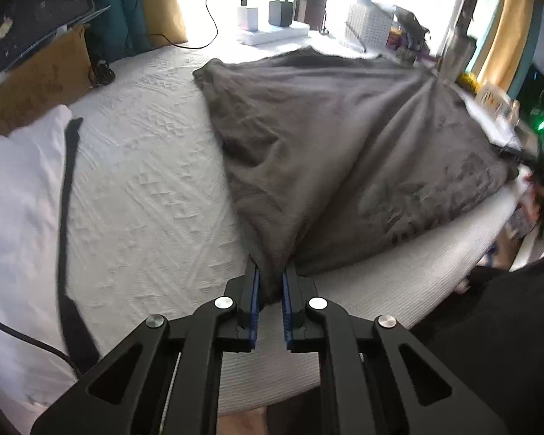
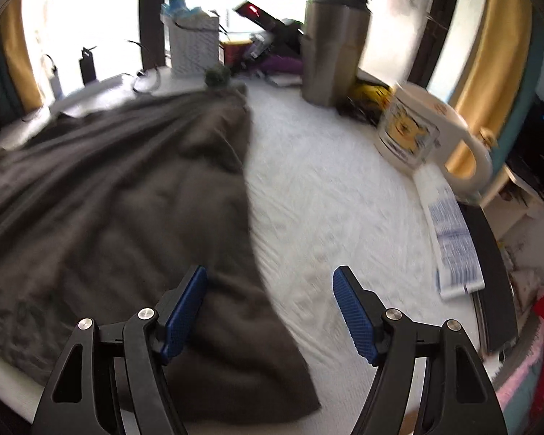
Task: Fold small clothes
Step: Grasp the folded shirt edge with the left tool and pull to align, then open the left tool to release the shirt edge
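I see a dark grey garment [image 1: 330, 137] on the white textured bed cover [image 1: 145, 181]; my grippers are black with ribbed blue pads [image 2: 355, 313]; the mug [image 2: 413, 134] is white with a yellow print; the curtains [image 2: 489, 83] are mustard yellow.

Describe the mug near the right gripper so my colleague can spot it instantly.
Start from the white bed cover and follow the far right edge past the tall steel tumbler. The mug sits there: white, big looped handle, the only piece bearing a yellow cartoon print.
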### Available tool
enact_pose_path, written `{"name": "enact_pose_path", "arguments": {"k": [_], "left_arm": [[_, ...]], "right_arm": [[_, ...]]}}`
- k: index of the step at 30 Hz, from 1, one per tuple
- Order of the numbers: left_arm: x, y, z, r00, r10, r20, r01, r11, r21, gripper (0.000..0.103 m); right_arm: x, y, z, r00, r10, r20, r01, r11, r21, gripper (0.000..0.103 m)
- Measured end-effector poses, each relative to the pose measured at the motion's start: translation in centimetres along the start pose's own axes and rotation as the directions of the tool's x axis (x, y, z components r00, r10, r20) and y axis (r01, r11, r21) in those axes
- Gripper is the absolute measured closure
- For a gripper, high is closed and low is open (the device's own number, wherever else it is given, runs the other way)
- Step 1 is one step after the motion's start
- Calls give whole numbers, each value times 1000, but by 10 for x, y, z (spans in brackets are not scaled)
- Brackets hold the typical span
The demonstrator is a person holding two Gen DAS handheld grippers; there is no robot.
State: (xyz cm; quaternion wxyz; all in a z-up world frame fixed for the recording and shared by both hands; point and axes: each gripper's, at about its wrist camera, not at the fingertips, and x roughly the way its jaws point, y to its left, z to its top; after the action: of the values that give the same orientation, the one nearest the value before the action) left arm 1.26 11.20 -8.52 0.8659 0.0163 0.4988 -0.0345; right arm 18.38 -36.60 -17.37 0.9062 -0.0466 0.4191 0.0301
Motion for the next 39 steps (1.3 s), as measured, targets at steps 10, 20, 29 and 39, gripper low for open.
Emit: {"name": "enact_pose_path", "arguments": {"k": [10,20,29,39], "left_arm": [[-34,19,15,990,34,138,-24,997,-75,85],[-69,40,24,960,84,267,-46,988,-147,58],[-40,16,73,929,39,367,53,969,-240,57],[-4,2,74,968,3,251,62,966,-251,56]], "right_arm": [[-16,-17,-8,1000,-20,7,19,999,47,22],[-55,-4,-23,996,79,34,-82,992,99,22],[-50,4,-43,986,166,-8,-162,972,173,17],[-47,10,-48,970,243,-28,-229,941,249,11]]}}
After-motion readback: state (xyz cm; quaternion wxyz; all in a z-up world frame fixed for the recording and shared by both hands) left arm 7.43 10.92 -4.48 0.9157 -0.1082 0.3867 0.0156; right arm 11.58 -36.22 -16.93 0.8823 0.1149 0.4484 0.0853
